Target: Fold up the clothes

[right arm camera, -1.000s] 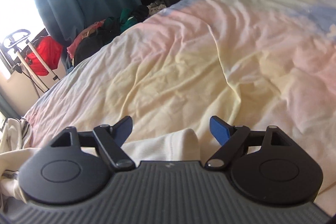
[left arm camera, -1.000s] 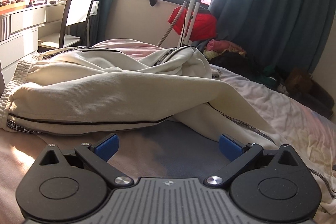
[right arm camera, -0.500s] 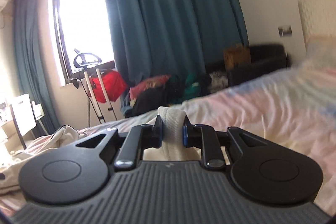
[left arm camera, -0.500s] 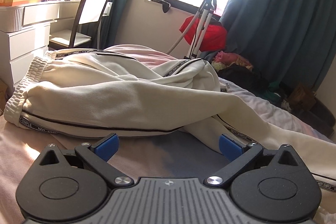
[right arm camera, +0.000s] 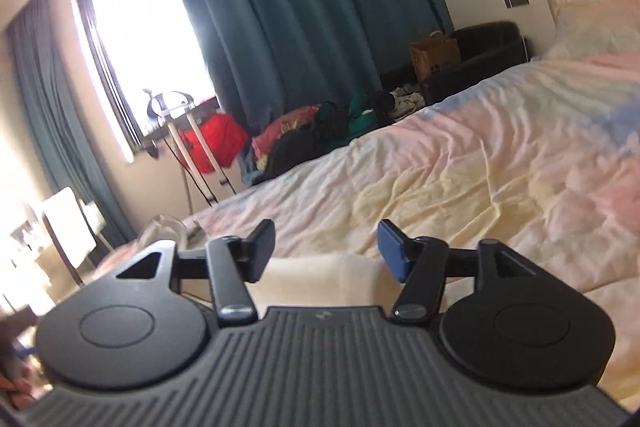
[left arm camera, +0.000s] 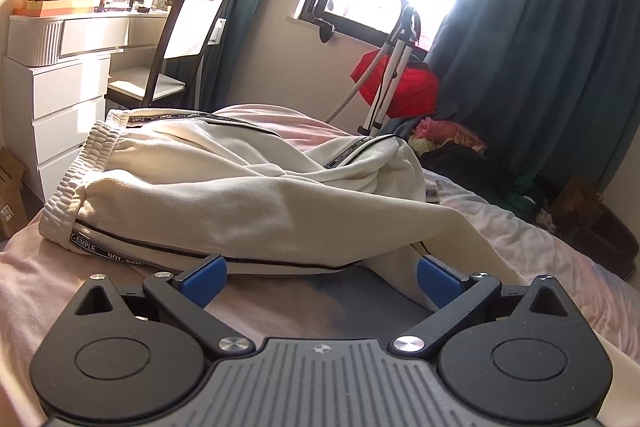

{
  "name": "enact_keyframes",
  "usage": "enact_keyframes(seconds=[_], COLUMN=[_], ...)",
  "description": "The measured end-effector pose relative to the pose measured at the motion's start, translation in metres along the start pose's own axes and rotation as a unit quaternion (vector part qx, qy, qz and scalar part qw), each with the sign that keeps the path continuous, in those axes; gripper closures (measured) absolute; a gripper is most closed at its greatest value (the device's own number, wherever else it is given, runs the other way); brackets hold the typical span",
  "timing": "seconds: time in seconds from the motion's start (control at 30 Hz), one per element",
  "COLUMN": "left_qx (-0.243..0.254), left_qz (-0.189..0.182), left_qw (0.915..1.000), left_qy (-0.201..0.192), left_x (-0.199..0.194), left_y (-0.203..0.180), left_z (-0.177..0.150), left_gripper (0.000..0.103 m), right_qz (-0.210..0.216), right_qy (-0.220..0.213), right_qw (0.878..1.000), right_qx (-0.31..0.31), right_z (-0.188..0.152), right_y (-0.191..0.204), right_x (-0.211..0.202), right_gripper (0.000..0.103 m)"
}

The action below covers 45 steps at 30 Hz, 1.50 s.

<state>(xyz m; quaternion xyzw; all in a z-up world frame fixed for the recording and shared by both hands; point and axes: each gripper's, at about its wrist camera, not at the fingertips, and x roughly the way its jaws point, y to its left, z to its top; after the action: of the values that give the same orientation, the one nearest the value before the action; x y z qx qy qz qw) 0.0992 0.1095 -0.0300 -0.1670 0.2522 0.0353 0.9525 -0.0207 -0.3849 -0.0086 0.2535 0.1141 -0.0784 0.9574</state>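
Note:
Cream sweatpants (left arm camera: 240, 203) with black lettered side stripes lie bunched on the bed, waistband at the left. My left gripper (left arm camera: 318, 277) is open and empty, low over the sheet just in front of the pants, with one leg passing beside its right finger. In the right wrist view, the cuff end of a cream pant leg (right arm camera: 324, 273) lies on the bed below my right gripper (right arm camera: 326, 247). That gripper is open, with the cloth loose under its spread fingers.
The pastel bed sheet (right arm camera: 480, 179) stretches to a pillow at the far right. A white dresser (left arm camera: 56, 99) and chair (left arm camera: 180, 47) stand left of the bed. A clothes pile (right arm camera: 320, 127), a red bag (left arm camera: 400, 91) and a stand sit under the window with teal curtains.
My right gripper was shut on the pant cuff half a second ago; it has opened and the cuff now lies on the bed. My left gripper stayed open and shifted slightly.

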Motion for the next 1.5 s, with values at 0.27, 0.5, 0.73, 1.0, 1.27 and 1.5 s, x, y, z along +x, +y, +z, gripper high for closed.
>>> enact_keyframes(seconds=[0.27,0.5,0.73,1.0,1.27,1.5], left_qx=[-0.003,-0.006,-0.022,-0.028,-0.029,-0.031], left_qz=[-0.008,-0.011,-0.015,-0.009,0.003,-0.003], left_qw=[0.9999,0.9996,0.9993,0.9993,0.9993,0.9991], left_qy=[0.012,0.024,0.028,0.025,0.024,0.028], left_x=[0.005,0.011,0.017,0.016,0.015,0.014], left_y=[-0.002,-0.002,-0.002,-0.001,0.001,0.002], left_z=[-0.004,-0.007,-0.005,-0.004,-0.005,-0.005], left_gripper=[0.001,0.001,0.001,0.001,0.001,0.001], right_qz=[0.006,-0.12,-0.039,0.109,0.164,0.145], right_qy=[0.028,0.09,0.185,0.268,0.391,0.264], right_qw=[0.998,0.988,0.979,0.957,0.89,0.948], right_qx=[0.054,0.02,0.079,-0.032,-0.167,-0.104], right_z=[-0.007,0.008,-0.009,-0.031,-0.079,-0.044], right_y=[-0.006,-0.03,-0.085,-0.028,0.039,0.033], right_x=[0.023,0.083,0.096,0.086,0.097,0.077], right_gripper=[0.035,0.035,0.036,0.062,0.06,0.057])
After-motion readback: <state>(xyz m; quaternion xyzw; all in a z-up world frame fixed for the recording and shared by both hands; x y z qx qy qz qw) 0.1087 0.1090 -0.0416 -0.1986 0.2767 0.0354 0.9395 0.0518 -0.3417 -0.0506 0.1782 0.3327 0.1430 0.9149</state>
